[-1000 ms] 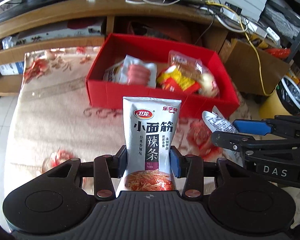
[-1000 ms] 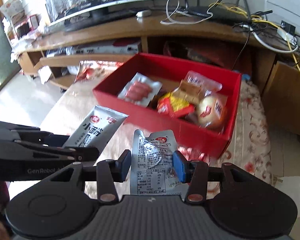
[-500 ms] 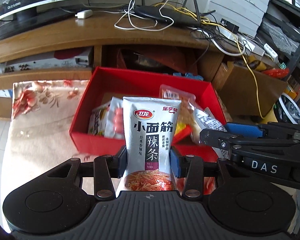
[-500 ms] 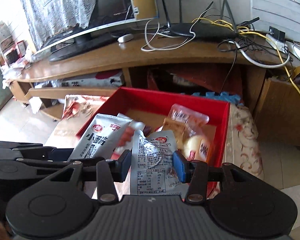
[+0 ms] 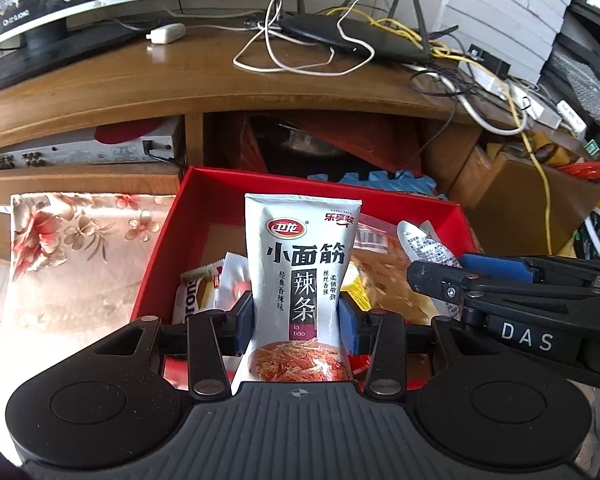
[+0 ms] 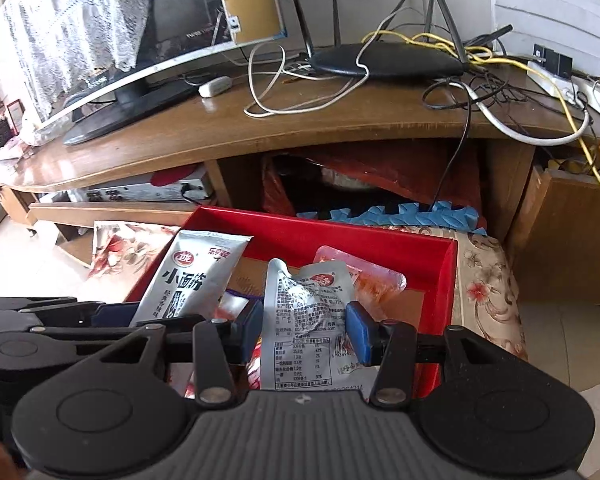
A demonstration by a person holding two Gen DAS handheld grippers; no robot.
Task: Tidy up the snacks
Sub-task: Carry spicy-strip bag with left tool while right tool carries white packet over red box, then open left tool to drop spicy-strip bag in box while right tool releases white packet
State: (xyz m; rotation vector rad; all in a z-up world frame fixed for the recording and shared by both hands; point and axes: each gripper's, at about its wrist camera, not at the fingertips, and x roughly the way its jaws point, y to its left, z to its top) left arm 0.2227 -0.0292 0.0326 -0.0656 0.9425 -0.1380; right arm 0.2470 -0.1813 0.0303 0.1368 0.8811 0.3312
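Note:
My left gripper (image 5: 296, 320) is shut on a white latiao snack pouch (image 5: 300, 264) and holds it upright over the red box (image 5: 164, 236). My right gripper (image 6: 306, 330) is shut on a silver foil snack packet (image 6: 306, 312), also over the red box (image 6: 446, 276). The right gripper shows in the left wrist view (image 5: 452, 276) at the right, with its silver packet (image 5: 424, 244). The left gripper (image 6: 112, 316) and its pouch (image 6: 192, 276) show at the left of the right wrist view. Several snack packs lie in the box, among them a clear pack with orange contents (image 6: 364, 280).
The box sits on a floral cloth (image 5: 72, 256). Behind it stands a wooden TV stand (image 5: 260, 88) with a monitor (image 6: 140, 40), a router (image 6: 384, 62) and loose cables. Blue foam mats (image 6: 404, 214) lie behind the box. A cardboard box (image 5: 536, 196) stands at the right.
Both grippers have moved forward with their packets, from in front of the red box to over its inside. The box now fills the lower middle of both views.

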